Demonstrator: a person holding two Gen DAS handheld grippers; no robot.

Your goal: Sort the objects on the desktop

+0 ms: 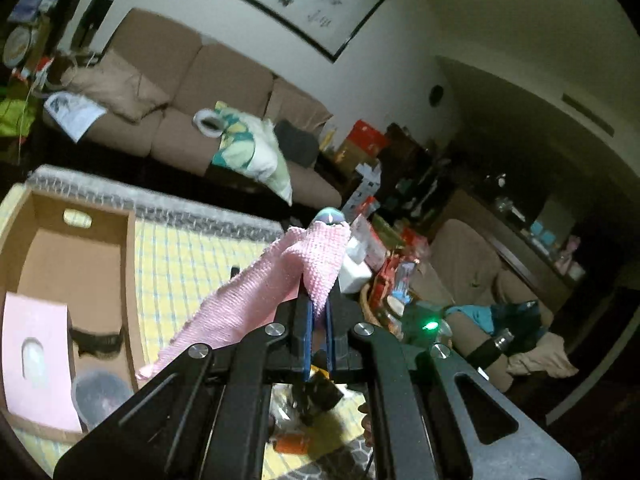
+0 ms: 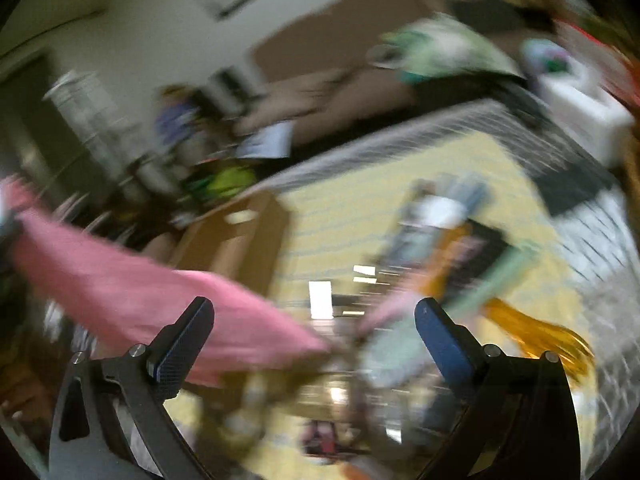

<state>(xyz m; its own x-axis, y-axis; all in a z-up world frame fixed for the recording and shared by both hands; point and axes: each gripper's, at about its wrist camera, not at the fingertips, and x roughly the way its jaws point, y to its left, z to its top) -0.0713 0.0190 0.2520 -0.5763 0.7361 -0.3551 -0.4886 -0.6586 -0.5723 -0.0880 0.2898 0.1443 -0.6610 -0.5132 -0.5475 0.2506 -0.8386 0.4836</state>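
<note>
Left wrist view: left gripper (image 1: 318, 312) pinches pink cloth (image 1: 280, 276) aloft right of cardboard box (image 1: 128, 264), likely for boxing; right gripper (image 2: 316, 320) gapes empty.

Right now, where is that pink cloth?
The pink cloth is pinched in the shut jaws of the left gripper, lifted above the yellow checked tablecloth, with the cardboard box to its left.

I see a yellow checked tablecloth (image 1: 180, 256) covering the table, bearing an open cardboard box (image 1: 128, 280) at its left.
</note>
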